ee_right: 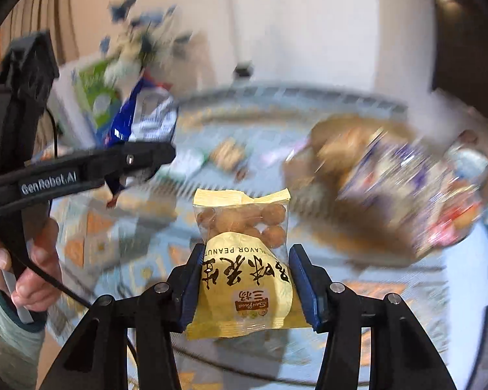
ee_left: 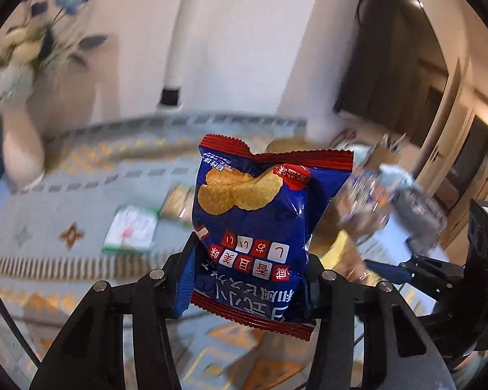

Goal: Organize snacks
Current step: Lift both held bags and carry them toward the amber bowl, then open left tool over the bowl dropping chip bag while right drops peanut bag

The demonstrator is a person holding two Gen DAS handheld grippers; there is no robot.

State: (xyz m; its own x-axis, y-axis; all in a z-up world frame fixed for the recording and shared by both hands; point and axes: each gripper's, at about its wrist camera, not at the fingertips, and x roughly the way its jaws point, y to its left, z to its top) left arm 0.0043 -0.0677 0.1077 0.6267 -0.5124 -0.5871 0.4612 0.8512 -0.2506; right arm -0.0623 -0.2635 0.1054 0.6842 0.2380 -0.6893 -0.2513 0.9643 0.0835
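Observation:
My left gripper (ee_left: 249, 260) is shut on a blue and red chip bag (ee_left: 260, 224) and holds it upright above the table. It also shows at the left of the right wrist view (ee_right: 146, 159), with the blue bag (ee_right: 143, 117) in it. My right gripper (ee_right: 244, 273) is shut on a yellow peanut packet (ee_right: 244, 260), held above the table. The right gripper shows at the right edge of the left wrist view (ee_left: 390, 271). A brown basket (ee_right: 328, 143) heaped with snack packets (ee_right: 406, 188) stands at the right, blurred.
The table wears a blue patterned cloth (ee_left: 65, 201). A green and white packet (ee_left: 131, 229) and a tan packet (ee_left: 177, 200) lie on it. A white vase (ee_left: 19, 143) of flowers stands at the left. A dark TV (ee_left: 390, 48) hangs on the right wall.

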